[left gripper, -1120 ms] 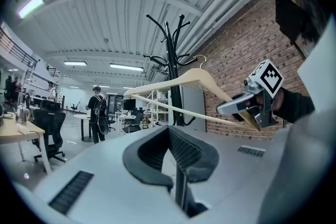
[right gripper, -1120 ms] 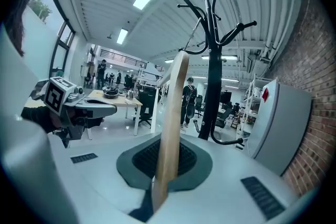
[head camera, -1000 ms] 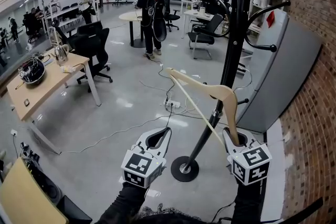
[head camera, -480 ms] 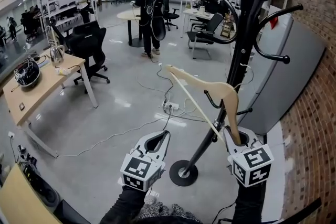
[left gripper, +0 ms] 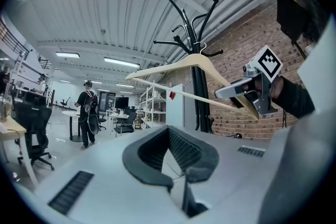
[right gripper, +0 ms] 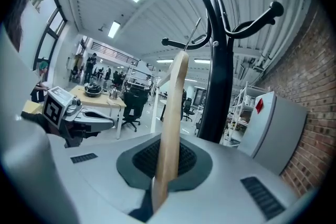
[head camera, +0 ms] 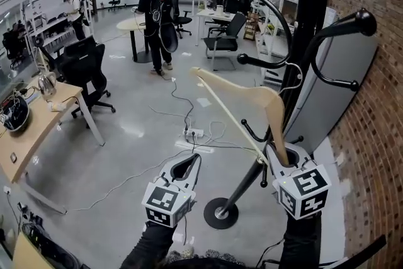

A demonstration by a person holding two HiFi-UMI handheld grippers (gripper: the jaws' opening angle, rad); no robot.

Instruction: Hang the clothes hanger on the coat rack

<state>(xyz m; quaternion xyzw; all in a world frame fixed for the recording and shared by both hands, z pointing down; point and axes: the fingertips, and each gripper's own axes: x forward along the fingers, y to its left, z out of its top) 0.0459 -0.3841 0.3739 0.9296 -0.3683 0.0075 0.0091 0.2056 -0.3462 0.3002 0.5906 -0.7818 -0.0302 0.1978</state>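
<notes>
1. The wooden clothes hanger (head camera: 275, 120) is up in the air just left of the coat rack (head camera: 301, 41), and its wire hook (right gripper: 192, 34) is not on any peg yet.
2. The right tongs (head camera: 281, 157) are clamped on the very tip of one shoulder arm. We judge this a weak hold: the rest of the hanger juts far out from the grip, so a knock on the pole could twist the wood in the jaws or pull it free.
3. The hook is thin, and the curved peg (head camera: 267, 6) ends in a knob. If we approach from the wrong side the hook may slide off the knob instead of dropping over it.
4. The hanger's long crossbar (head camera: 230, 120) runs close to the small lower hooks (head camera: 250, 133) on the pole and could snag there as we lift.
5. A hard push sideways could rock the rack on its round base (head camera: 220, 212).
6. The left tongs (head camera: 192, 162) are closed on nothing, near and to the left, so nothing steadies the free end.
7. Farther out, a power strip (head camera: 191, 133) and loose cables lie on the floor, where we could catch a foot.
</notes>
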